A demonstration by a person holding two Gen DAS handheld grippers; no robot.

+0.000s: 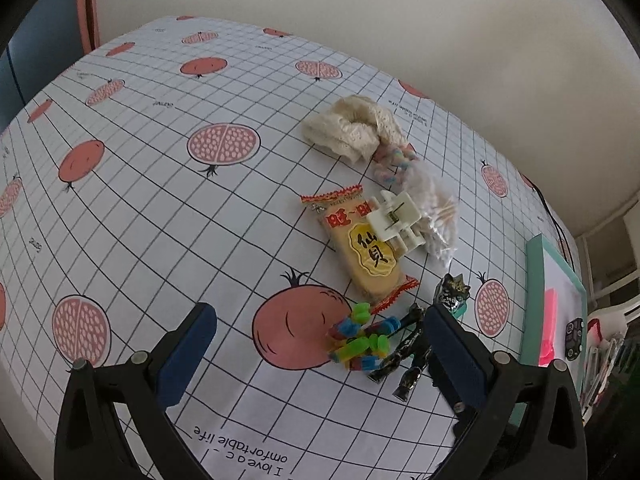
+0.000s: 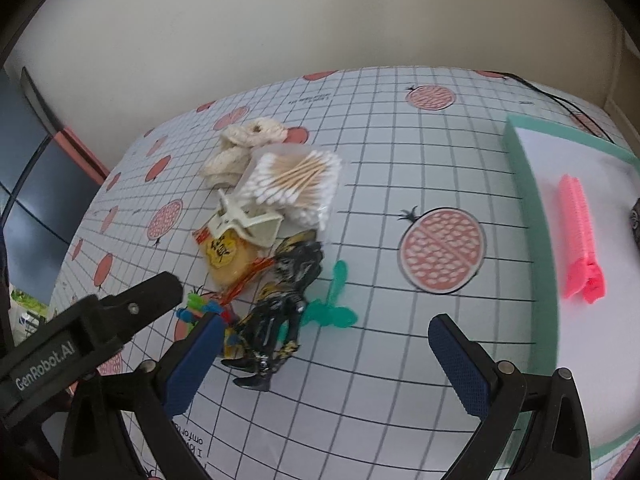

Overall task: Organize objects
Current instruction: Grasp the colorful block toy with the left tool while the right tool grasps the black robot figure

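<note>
A pile of small items lies on the pomegranate-print tablecloth (image 1: pixel 160 208): a cream knitted cloth (image 1: pixel 352 128), a bag of cotton swabs (image 2: pixel 298 184), a cream hair claw (image 1: pixel 396 218), a rice cracker packet (image 1: pixel 368 252), a colourful block toy (image 1: pixel 362 338) and a black-gold figure (image 2: pixel 280 300) on a teal stand (image 2: pixel 334 304). My left gripper (image 1: pixel 320 336) is open, just short of the block toy. My right gripper (image 2: pixel 326 344) is open too, with the figure beside its left finger. A pink comb (image 2: pixel 580 236) lies in the teal-rimmed tray (image 2: pixel 524 184).
The tray (image 1: pixel 536 280) sits at the table's right side and holds a small dark item (image 1: pixel 574 338) besides the comb. A black cable (image 2: pixel 552 96) runs along the far right edge. The cream wall stands behind the table. Cluttered shelves (image 1: pixel 608 352) show past the right edge.
</note>
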